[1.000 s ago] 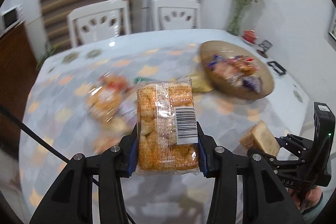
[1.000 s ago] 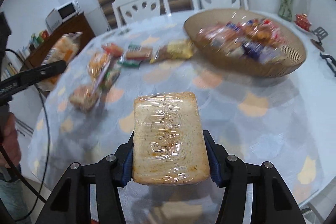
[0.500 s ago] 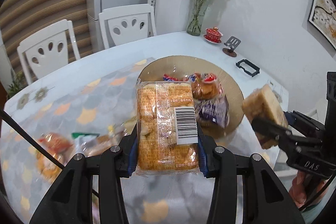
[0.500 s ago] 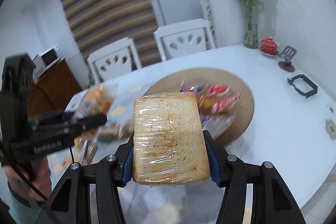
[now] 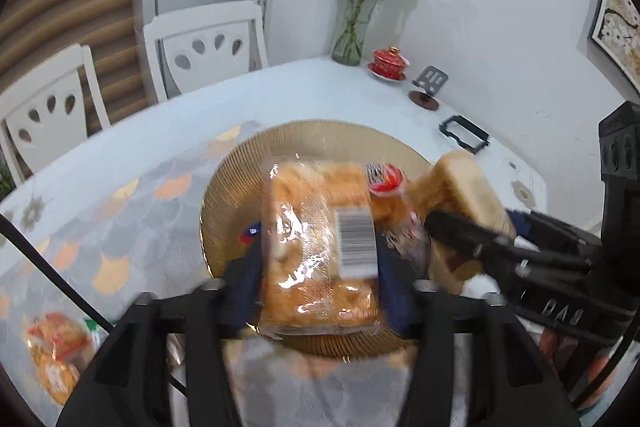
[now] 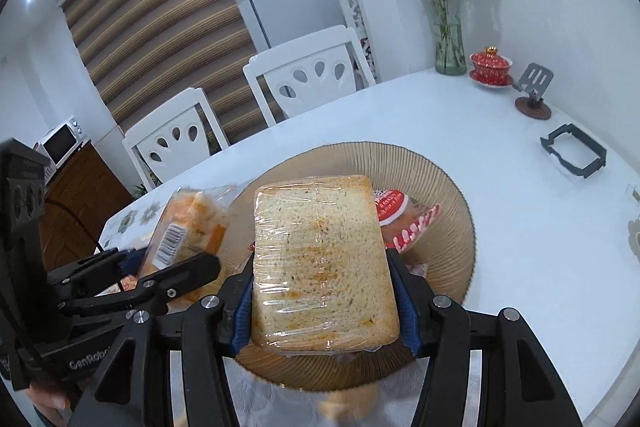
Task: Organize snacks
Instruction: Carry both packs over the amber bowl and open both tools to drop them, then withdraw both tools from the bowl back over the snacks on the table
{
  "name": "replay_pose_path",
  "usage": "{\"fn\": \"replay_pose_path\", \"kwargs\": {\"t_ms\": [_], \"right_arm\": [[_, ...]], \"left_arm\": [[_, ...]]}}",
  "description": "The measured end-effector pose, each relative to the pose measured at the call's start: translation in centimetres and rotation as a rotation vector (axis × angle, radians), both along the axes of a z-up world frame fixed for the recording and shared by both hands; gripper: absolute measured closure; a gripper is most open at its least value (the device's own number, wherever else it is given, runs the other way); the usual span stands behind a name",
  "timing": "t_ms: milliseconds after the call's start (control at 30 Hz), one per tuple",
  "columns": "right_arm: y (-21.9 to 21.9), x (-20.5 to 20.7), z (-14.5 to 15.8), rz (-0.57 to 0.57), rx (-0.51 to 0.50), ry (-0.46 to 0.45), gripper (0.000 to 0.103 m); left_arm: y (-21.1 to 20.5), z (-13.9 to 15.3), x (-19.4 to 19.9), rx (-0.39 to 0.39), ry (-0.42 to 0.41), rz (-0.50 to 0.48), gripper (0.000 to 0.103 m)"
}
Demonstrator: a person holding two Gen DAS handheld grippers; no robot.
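My left gripper [image 5: 320, 279] is shut on a clear-wrapped orange pastry pack [image 5: 316, 251] with a barcode label, held above the round tan basket [image 5: 228, 195]. My right gripper [image 6: 324, 291] is shut on a wrapped slice of toast bread [image 6: 320, 251], also above the basket [image 6: 452, 227]. The right gripper with the toast [image 5: 460, 191] shows in the left wrist view at the right. The left gripper with the pastry pack [image 6: 188, 231] shows in the right wrist view at the left. Red and white snack packs [image 6: 396, 219] lie in the basket.
Loose snack packs [image 5: 56, 351] lie on the patterned tablecloth at the left. A vase of dried flowers [image 6: 448, 43], a red lidded cup [image 6: 490, 67], a phone stand [image 6: 534, 91] and a black frame [image 6: 572, 155] stand on the white table. Two white chairs [image 6: 308, 75] stand behind.
Both grippers have swung right from the loose snacks to over the basket and come closer together, each still holding its pack.
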State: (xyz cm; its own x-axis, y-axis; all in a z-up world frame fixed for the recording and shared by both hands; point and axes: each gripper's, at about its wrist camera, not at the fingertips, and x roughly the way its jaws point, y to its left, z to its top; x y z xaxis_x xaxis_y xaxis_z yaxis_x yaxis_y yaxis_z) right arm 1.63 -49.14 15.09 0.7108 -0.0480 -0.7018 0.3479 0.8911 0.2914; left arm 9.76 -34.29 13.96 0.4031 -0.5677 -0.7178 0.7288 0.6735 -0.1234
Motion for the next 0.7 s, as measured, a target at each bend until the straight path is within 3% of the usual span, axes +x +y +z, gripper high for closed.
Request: {"fn": "replay_pose_path", "kwargs": {"t_ms": [67,167,467,700], "right_arm": [[-0.7,0.3,-0.6,-0.014,0.04,0.022,0.043],[-1.5,-0.4,-0.6,-0.021,0.072,0.0,0.043],[0.5,-2.2,0.1,0.023,0.068,-0.002,0.043],[5.3,-3.3,0.3,0.143,0.056,0.007,0.043]], "left_arm": [[0.1,0.2,0.4,0.01,-0.012,0.028,0.033],[1.5,0.3,0.4,-0.045,0.054,0.009,0.033],[7.1,1.6,-1.6,-0.101,0.134,0.034,0.033],[14.5,4.6,-4.7,-0.086,0.066,0.115,0.033]]}}
